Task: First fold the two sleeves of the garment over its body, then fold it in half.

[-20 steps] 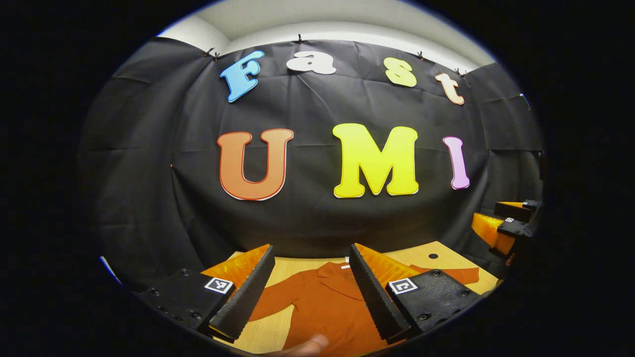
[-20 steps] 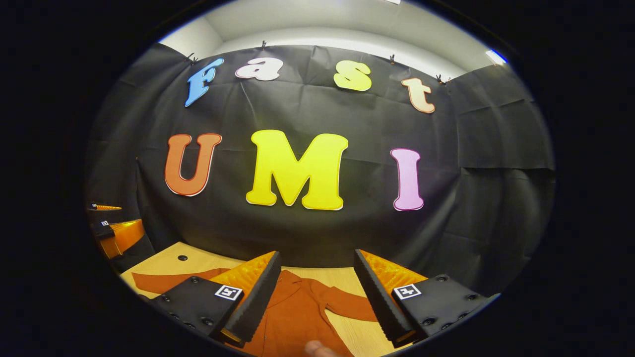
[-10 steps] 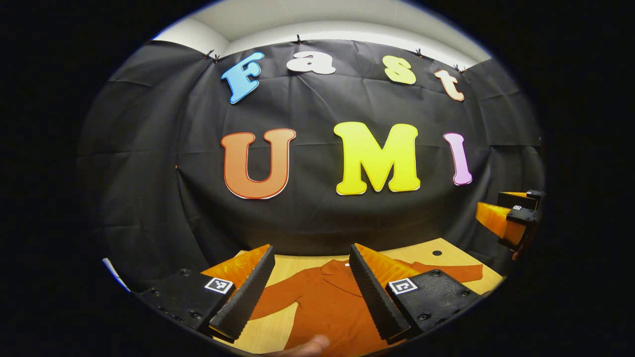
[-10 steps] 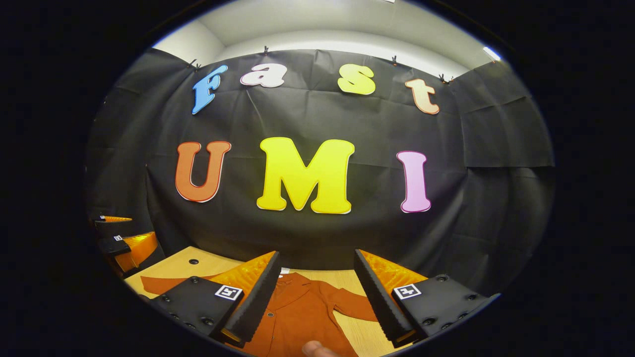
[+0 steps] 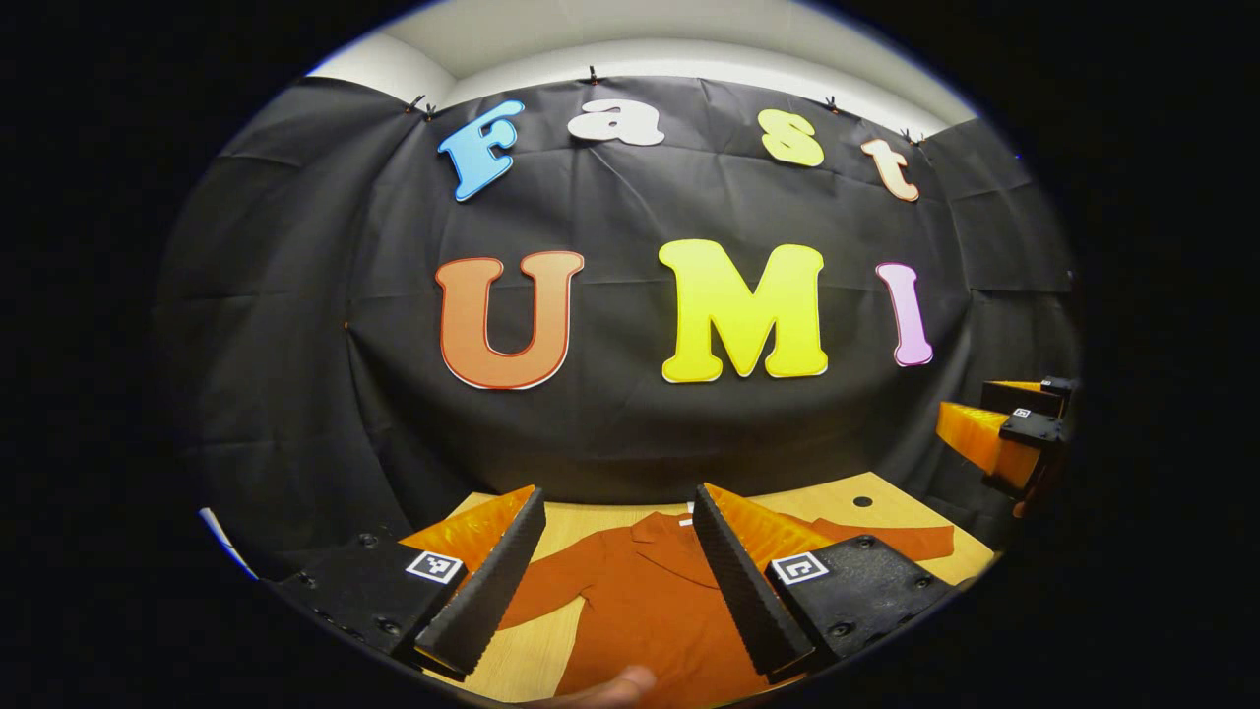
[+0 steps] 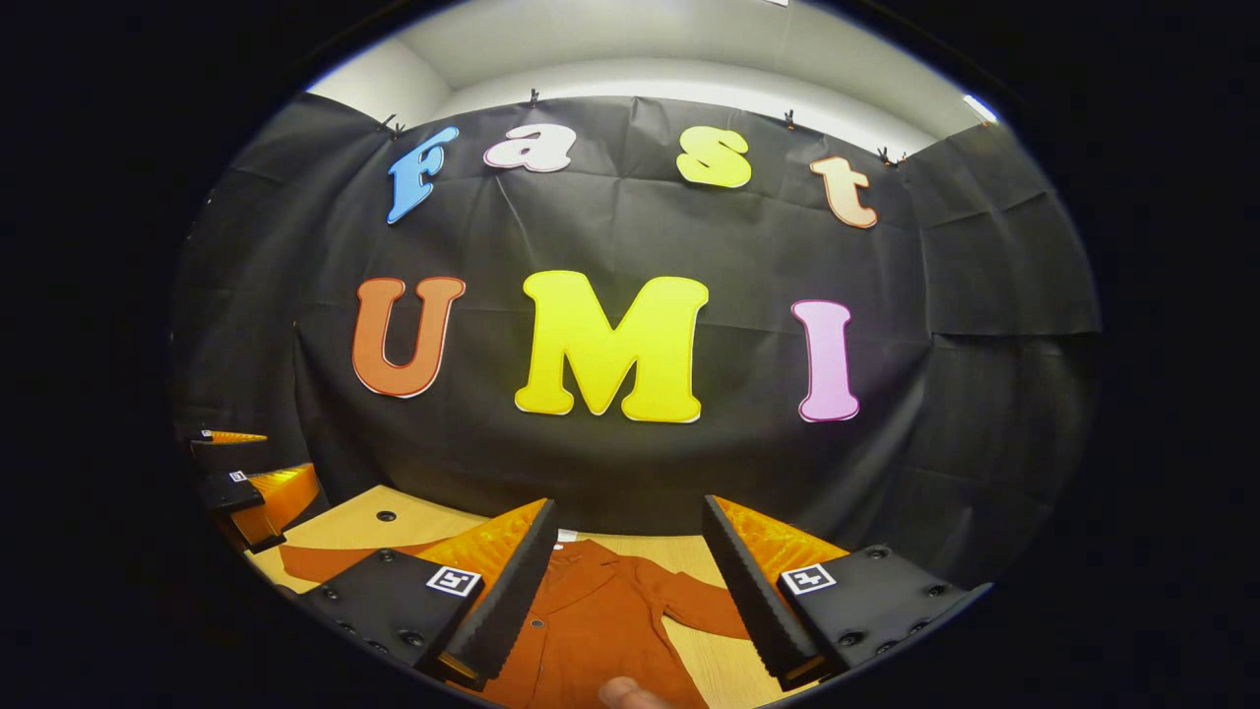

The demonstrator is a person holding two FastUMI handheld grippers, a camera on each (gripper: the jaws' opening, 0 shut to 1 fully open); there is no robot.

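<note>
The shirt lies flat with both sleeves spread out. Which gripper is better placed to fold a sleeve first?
Neither clearly. Left gripper and right gripper are both open above the shirt, each near its own sleeve.

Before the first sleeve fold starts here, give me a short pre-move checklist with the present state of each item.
1. Shirt lies flat on the table, collar toward the wall: ok.
2. Both sleeves spread outward, neither folded yet: one sleeve in the left gripper view, the other sleeve in the right gripper view: ok.
3. Left gripper jaws apart, nothing between them: ok.
4. Right gripper jaws apart, nothing between them: ok.
5. Grippers clear of each other, well apart: ok.
6. Shirt's lower hem lying straight: cannot tell, it is out of sight.
</note>
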